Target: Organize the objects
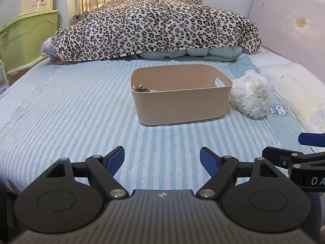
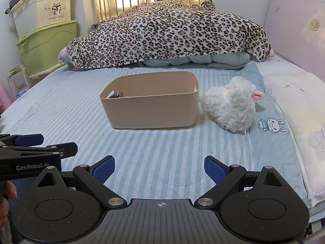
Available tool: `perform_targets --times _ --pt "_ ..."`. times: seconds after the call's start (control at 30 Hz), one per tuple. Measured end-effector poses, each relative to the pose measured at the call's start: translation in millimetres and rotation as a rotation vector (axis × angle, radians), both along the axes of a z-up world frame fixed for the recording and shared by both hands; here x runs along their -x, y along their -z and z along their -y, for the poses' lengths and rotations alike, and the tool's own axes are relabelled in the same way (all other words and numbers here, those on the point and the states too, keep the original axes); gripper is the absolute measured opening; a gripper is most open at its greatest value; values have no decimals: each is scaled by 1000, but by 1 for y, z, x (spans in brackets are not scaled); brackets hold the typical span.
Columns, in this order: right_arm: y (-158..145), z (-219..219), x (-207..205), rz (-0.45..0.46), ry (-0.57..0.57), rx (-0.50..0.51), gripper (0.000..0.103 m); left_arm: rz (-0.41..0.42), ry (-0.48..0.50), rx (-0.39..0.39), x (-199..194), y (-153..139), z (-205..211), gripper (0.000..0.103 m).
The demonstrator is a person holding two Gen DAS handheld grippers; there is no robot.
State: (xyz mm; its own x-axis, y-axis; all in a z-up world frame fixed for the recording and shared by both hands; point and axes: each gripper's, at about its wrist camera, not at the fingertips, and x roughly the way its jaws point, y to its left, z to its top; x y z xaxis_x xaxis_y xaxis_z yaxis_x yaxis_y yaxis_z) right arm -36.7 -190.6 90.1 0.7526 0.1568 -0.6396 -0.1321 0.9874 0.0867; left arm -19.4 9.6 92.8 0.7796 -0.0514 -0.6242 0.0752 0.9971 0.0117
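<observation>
Nearest the cameras, the left gripper (image 1: 161, 160) is seen with its jaws spread wide and nothing between them; it is held above the striped blue bed sheet (image 1: 71, 111), well short of the beige bin (image 1: 180, 105). The right gripper (image 2: 159, 170) is likewise released, its blue pads (image 2: 215, 171) apart and empty, also well short of the bin. The two grippers are held side by side, each visible at the edge of the other's view. Fingers of a hand (image 2: 9, 193) are seen at the left gripper's handle.

The bin is set on the sheet, upright, with a handle slot in its right end wall. A dark item (image 1: 141, 89) is noted inside at the bin's left end; its kind cannot be told. A white plush toy (image 2: 231, 107) lies on the sheet just beside the bin's right end, apparently touching it.

Beyond the bin, a leopard-print blanket (image 1: 154, 24) is draped over heaped bedding. To the far left of the bin, stacked storage boxes (image 2: 46, 30) are observed.
</observation>
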Motion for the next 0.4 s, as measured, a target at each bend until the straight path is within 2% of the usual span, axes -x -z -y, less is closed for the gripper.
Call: perform_targets --times 0.4 --pt "5 1 -3 -6 3 -9 97 1 -1 2 0 -1 -1 86"
